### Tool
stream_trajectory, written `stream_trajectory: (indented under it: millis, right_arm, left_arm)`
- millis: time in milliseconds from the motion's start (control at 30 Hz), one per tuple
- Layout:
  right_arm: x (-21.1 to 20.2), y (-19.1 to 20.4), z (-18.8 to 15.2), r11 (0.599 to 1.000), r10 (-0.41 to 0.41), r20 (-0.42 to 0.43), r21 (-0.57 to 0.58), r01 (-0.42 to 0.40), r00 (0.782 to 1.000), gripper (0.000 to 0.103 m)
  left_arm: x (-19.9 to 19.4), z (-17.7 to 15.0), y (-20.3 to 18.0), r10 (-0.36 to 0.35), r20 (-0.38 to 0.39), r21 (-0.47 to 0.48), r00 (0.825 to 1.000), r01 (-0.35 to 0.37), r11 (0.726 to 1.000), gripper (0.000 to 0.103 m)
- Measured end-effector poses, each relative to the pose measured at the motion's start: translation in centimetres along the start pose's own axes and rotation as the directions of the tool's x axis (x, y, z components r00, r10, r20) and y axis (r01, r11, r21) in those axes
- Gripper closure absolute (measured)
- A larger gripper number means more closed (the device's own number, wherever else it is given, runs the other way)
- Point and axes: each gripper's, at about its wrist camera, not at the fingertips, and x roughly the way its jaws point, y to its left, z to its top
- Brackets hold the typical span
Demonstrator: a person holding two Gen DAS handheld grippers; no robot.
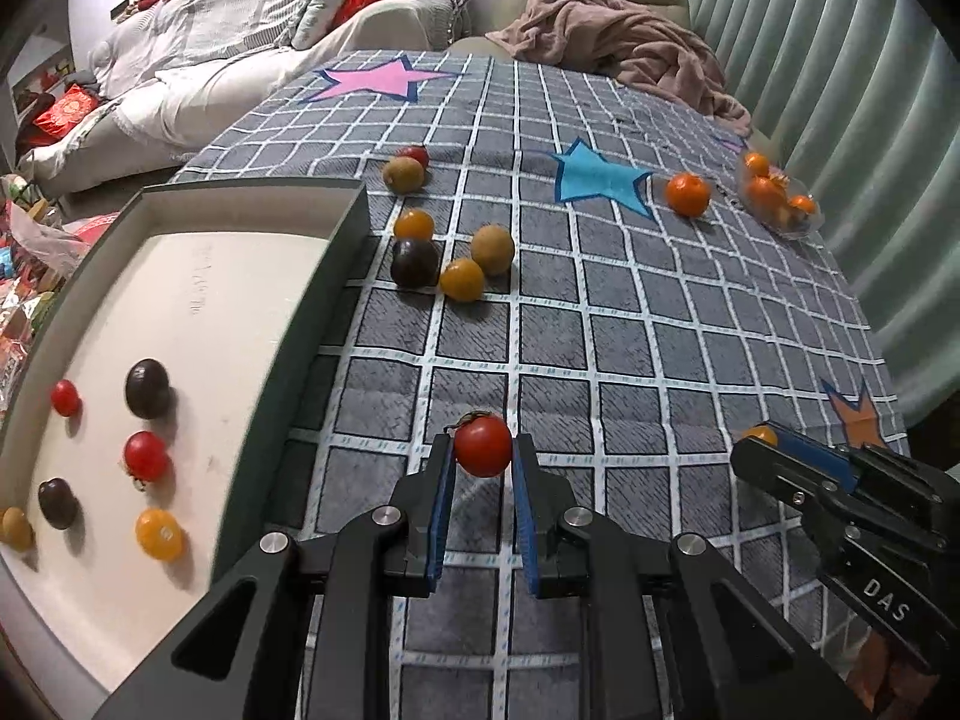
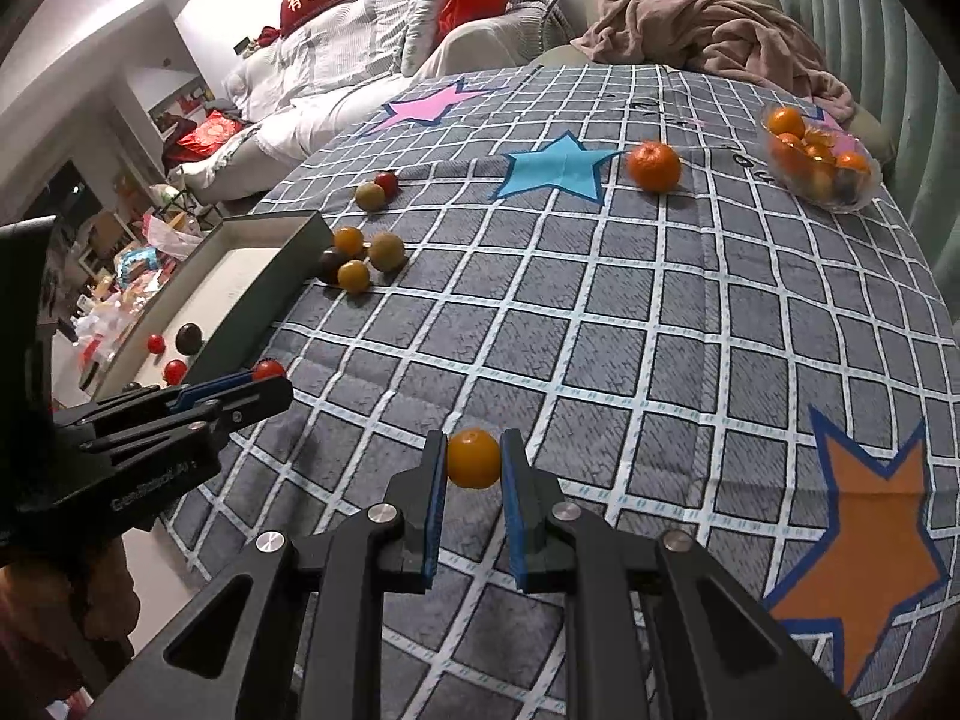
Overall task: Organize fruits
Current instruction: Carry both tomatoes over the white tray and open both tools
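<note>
My left gripper (image 1: 482,456) is shut on a red cherry tomato (image 1: 482,444), held above the checked cloth just right of the green-walled tray (image 1: 336,276). My right gripper (image 2: 474,462) is shut on a small orange fruit (image 2: 474,457) above the cloth. The tray holds several small fruits, among them a dark one (image 1: 147,388), a red one (image 1: 146,456) and a yellow one (image 1: 158,534). A loose cluster of fruits (image 1: 447,258) lies by the tray's far corner. In the left wrist view the right gripper (image 1: 762,438) shows at the right edge.
A mandarin (image 2: 654,165) lies by the blue star. A clear bowl (image 2: 852,198) of mandarins stands at the far right. A brown fruit (image 1: 405,173) and a red one (image 1: 415,154) lie farther back. A pink blanket (image 2: 708,24) lies at the table's far edge.
</note>
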Motion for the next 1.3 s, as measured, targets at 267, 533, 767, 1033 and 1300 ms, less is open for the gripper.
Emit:
stream_trajectory:
  millis: [267,533,767,1033,1300]
  right_arm:
    - [-1.0,2.0,0.5,1.0,0.005,0.008,-0.024,-0.005,1.0,0.084]
    - [-1.2,5.6,1.6,0.997,0.027,0.009,-0.074,-0.026,1.0,0.084]
    - [-0.6,9.1,3.1,0.992,0.058,-0.001,-0.115,-0.058,0.998,0.084]
    - [1.0,13.2,5.1,0.98,0.089,-0.026,-0.176,-0.092,0.996,0.084]
    - [3.6,16.5,7.2,0.968,0.119,-0.063,-0.213,-0.13,0.991,0.084]
  left_arm:
    - [-2.1,-0.3,1.4,-0.005,0.036,-0.011,0.999,0.005,1.0,0.083]
    - [-4.4,-0.3,4.1,0.0,0.08,-0.035,0.997,0.003,0.999,0.083]
    - [-5.5,0.0,6.9,0.019,0.105,-0.062,0.994,-0.013,0.998,0.083]
    - [-6.1,0.7,11.4,0.064,0.123,-0.116,0.99,-0.05,0.992,0.083]
    - [-5.1,3.1,15.7,0.134,0.113,-0.154,0.984,-0.116,0.981,0.083]
